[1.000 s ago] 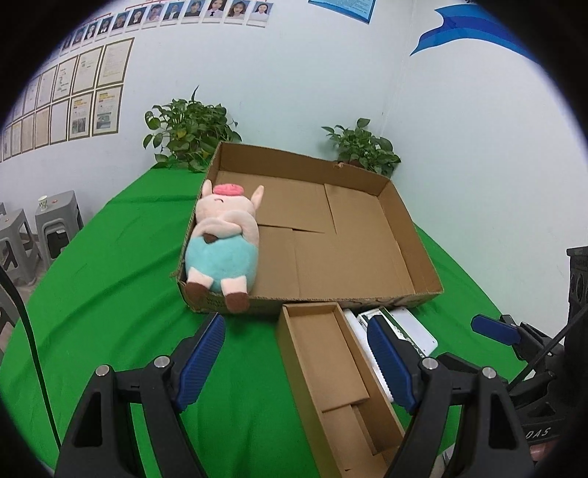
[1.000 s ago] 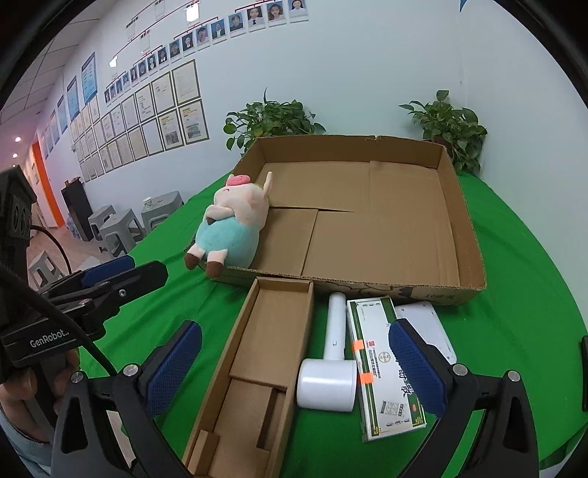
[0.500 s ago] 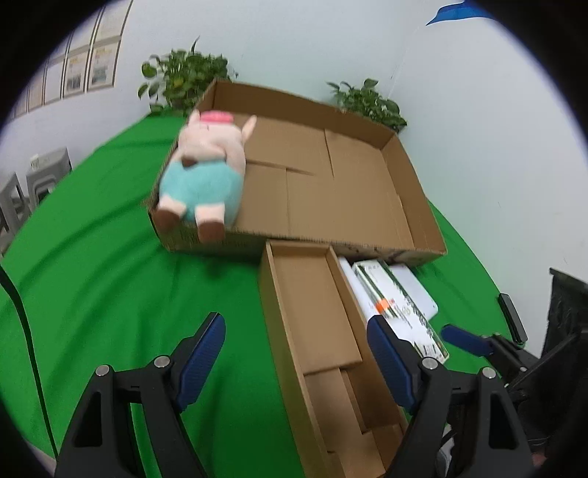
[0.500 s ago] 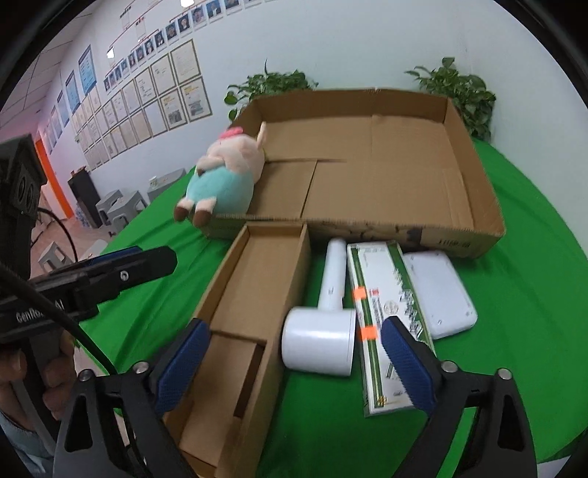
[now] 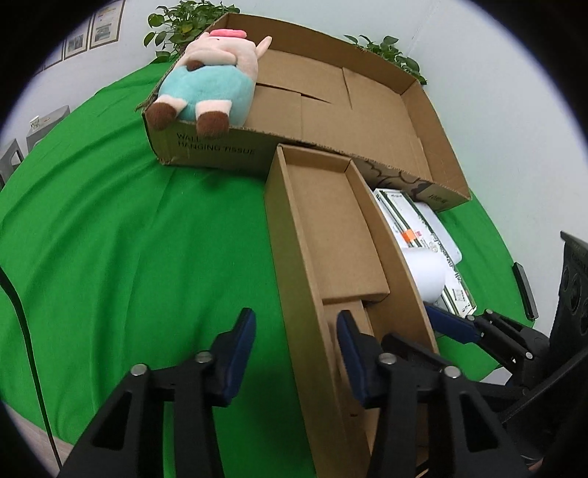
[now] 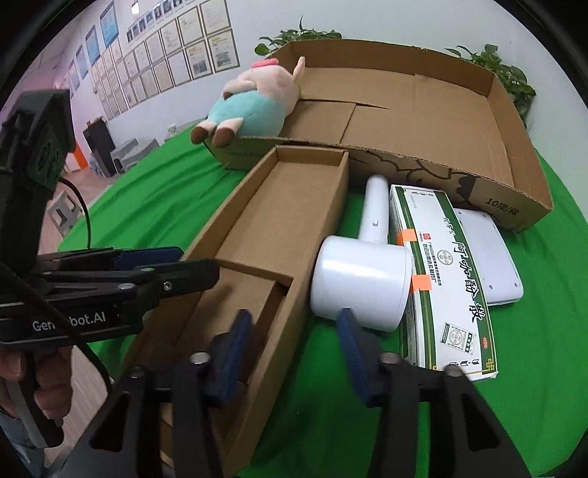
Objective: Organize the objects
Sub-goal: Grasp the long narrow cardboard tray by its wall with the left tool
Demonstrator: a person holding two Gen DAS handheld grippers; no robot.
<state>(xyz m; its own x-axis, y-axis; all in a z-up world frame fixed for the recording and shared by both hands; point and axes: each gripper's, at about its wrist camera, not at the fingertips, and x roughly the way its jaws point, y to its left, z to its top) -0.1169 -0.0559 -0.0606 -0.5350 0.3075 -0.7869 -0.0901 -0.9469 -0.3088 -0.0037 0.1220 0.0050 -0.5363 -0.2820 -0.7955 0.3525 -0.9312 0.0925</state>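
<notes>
A long narrow cardboard box (image 5: 327, 235) (image 6: 272, 224) lies open on the green cloth, one end against the big shallow carton (image 5: 367, 95) (image 6: 422, 110). My left gripper (image 5: 296, 353) is open and straddles the narrow box's left wall near its near end. My right gripper (image 6: 294, 349) is open and straddles its right wall. A plush pig (image 5: 209, 84) (image 6: 253, 99) lies on the carton's left corner. A white hair dryer (image 6: 364, 272), a green-and-white medicine box (image 6: 444, 279) and a flat white device (image 6: 488, 257) lie right of the narrow box.
Potted plants (image 5: 172, 18) (image 6: 511, 77) stand behind the carton by the white wall. Grey stools (image 5: 14, 147) stand off the table's left side. A black cable (image 5: 22, 301) crosses the cloth at the left.
Both grippers have dropped down and forward to the narrow box's near end, and their jaws have narrowed, each now straddling one long wall. The objects have not moved.
</notes>
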